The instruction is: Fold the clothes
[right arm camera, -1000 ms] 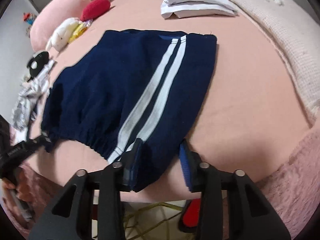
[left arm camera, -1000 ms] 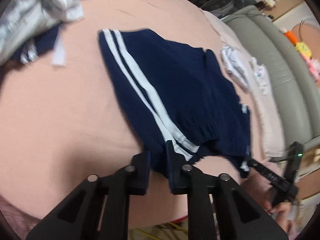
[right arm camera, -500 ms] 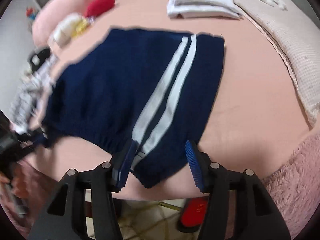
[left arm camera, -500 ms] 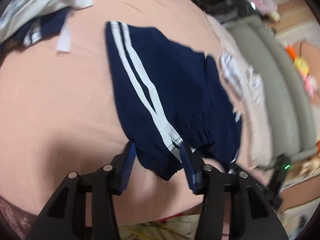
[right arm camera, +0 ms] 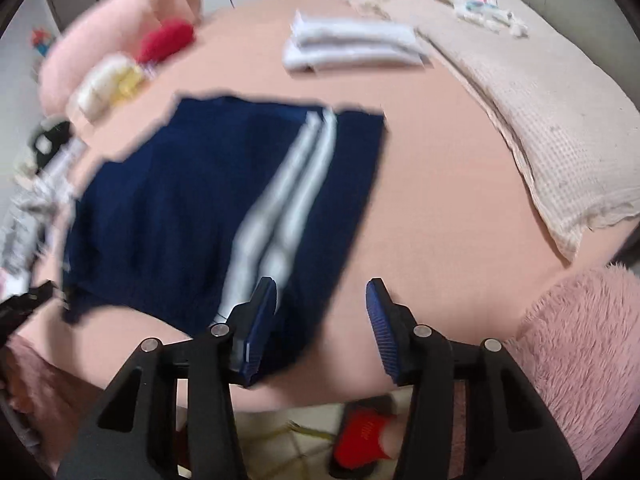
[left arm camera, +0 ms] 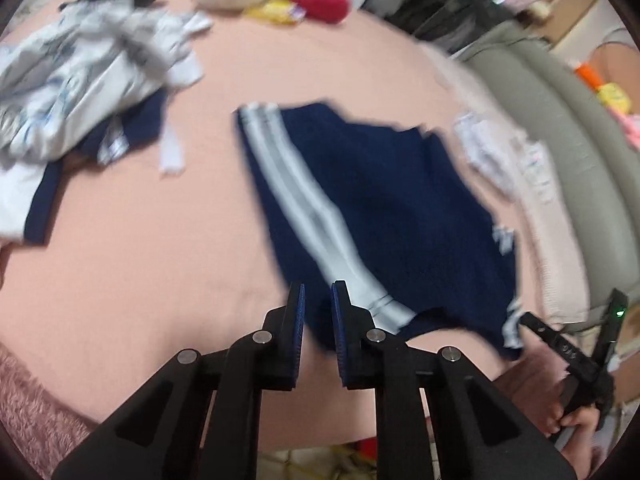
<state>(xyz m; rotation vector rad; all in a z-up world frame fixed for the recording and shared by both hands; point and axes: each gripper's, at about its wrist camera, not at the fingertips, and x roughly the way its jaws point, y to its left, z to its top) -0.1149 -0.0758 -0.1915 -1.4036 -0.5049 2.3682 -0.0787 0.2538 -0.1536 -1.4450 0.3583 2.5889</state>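
Navy shorts with white side stripes lie flat on the peach bedsheet; they also show in the right wrist view. My left gripper sits at the near hem, its jaws narrowed with a small gap, the cloth edge just ahead of the tips; whether it grips the hem is unclear. My right gripper is wide open over the near hem at the striped side, holding nothing. Both views are blurred.
A pile of unfolded grey-white and navy clothes lies at the far left. Folded white clothes sit at the far side. Plush toys and a pink pillow are beyond. A cream blanket lies right; the bed edge is near.
Both grippers let go of the shorts' hem and drew back. The right jaws opened wide. The left jaws opened, then narrowed again. The shorts now lie flat.
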